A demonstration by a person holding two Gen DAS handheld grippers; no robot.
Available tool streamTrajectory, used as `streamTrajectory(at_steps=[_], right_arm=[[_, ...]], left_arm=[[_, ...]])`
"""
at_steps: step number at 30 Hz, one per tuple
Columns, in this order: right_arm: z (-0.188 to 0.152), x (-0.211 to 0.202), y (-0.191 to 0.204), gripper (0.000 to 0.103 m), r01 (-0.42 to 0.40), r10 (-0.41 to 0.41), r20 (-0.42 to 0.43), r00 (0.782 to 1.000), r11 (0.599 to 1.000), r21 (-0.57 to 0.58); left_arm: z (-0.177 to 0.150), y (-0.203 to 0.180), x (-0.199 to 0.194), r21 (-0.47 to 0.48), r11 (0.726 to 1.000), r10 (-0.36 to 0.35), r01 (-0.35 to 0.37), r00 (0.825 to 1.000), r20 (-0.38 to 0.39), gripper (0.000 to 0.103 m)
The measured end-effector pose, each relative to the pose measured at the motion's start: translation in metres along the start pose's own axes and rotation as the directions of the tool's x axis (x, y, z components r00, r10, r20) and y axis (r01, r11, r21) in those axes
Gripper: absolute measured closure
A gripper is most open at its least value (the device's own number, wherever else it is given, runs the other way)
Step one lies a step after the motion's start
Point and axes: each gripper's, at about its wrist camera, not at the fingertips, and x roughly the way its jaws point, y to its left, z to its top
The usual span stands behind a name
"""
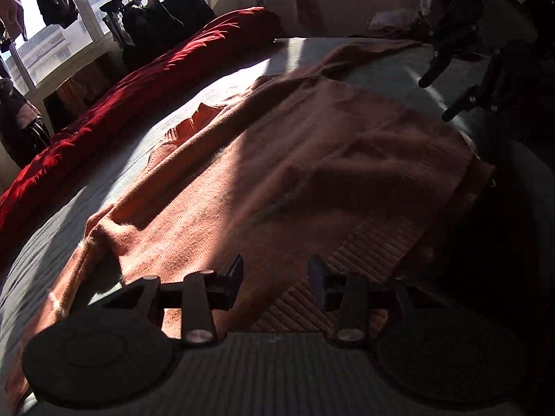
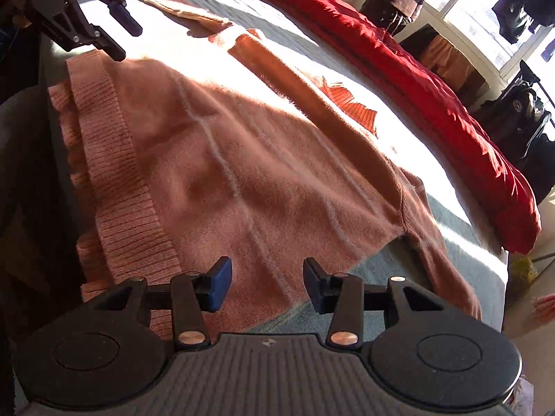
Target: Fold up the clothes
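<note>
Looking at a fuzzy pink sweater (image 2: 222,159) spread just past my fingertips — soft, floppy knit. Both the left gripper (image 1: 275,277) and right gripper (image 2: 267,279) are partly open, empty — I'd pinch the ribbed hem (image 2: 125,208).

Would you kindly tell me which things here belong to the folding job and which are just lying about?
Job:
sweater
left gripper, open
right gripper, open

Lying about:
red duvet
bed
clothes rack
backpack
</note>
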Motion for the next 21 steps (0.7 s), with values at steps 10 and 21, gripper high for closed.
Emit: streamTrajectory(at_steps=[10, 21], right_arm=[[-0.012, -0.013, 0.088, 0.027, -0.076, 0.079, 0.033, 0.996, 0.993, -0.089], [-0.019, 0.014, 0.109, 0.033, 0.129, -0.125, 0.037, 0.991, 0.982, -0.136]], left_arm=[[-0.027, -0.089, -0.007, 0.286, 0.953, 0.111, -0.103, 0.994, -0.011, 0.050], [-0.049, -0.091, 0.010, 0.365, 0.912, 0.214, -0.187, 0.976, -0.037, 0.044]])
